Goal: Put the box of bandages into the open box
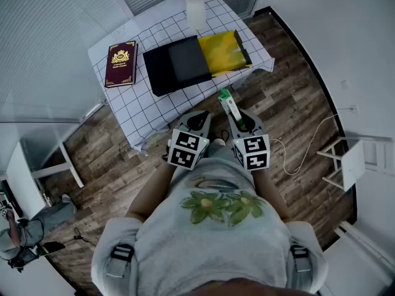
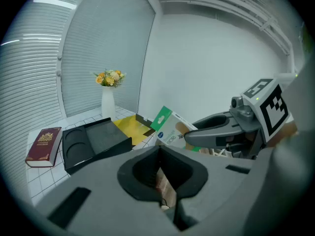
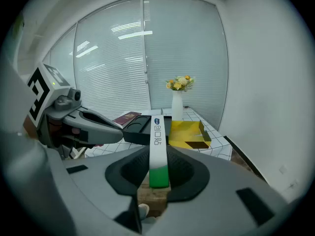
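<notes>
The box of bandages (image 1: 228, 102) is a slim white and green carton. My right gripper (image 1: 239, 122) is shut on its green end, so it sticks out forward, edge up (image 3: 157, 141), above the floor in front of the table. The left gripper view shows its broad face (image 2: 170, 127). The open box (image 1: 228, 51) has a yellow lining and rests at the table's right end; it also shows in the right gripper view (image 3: 189, 134). My left gripper (image 1: 199, 117) hangs beside the right one, jaws together with nothing in them (image 2: 160, 171).
A black tray or lid (image 1: 178, 63) lies against the yellow box. A dark red book (image 1: 121, 63) is at the table's left end, a white vase of flowers (image 1: 195, 8) at the back. The table (image 1: 148, 113) has a white grid cloth. A cable (image 1: 308, 147) runs over the wooden floor.
</notes>
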A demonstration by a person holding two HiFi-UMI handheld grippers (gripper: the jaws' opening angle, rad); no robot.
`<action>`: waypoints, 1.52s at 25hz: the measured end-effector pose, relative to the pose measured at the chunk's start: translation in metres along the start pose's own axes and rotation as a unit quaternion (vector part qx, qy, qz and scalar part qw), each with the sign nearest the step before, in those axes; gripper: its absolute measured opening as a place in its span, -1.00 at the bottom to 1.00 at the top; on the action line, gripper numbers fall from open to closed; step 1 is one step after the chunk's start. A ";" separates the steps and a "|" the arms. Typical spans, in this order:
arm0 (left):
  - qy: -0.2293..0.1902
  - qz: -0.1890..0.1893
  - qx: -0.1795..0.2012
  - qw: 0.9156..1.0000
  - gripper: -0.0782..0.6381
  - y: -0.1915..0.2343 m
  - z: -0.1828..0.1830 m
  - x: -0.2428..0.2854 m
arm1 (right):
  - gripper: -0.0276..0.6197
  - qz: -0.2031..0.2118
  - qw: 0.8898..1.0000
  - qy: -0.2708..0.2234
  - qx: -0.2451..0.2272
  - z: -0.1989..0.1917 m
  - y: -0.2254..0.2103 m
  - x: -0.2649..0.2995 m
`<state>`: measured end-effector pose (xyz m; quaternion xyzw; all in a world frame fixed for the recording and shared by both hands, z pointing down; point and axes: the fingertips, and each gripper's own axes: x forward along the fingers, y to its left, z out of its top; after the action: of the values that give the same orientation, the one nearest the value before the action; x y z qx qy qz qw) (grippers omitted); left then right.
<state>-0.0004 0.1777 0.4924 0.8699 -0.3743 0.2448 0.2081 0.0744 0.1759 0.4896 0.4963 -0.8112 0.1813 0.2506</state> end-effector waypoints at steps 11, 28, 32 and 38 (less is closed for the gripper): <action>-0.013 -0.012 0.007 1.000 -0.76 0.021 0.001 -0.008 | -0.64 -0.012 1.000 -0.005 0.005 0.005 0.017 0.012; 0.004 -0.035 0.008 0.999 -0.76 0.046 0.014 0.015 | -0.64 -0.040 0.999 -0.005 0.019 0.028 -0.007 0.040; 0.005 -0.032 0.006 0.999 -0.76 0.057 0.025 0.025 | -0.64 -0.039 0.999 -0.002 0.017 0.037 -0.017 0.050; 0.012 -0.033 0.003 0.999 -0.76 0.071 0.037 0.043 | -0.64 -0.038 0.999 0.000 0.014 0.051 -0.034 0.069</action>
<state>-0.0176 0.0892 0.5008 0.8794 -0.3419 0.2493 0.2182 0.0669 0.0833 0.4904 0.5304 -0.7889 0.1832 0.2504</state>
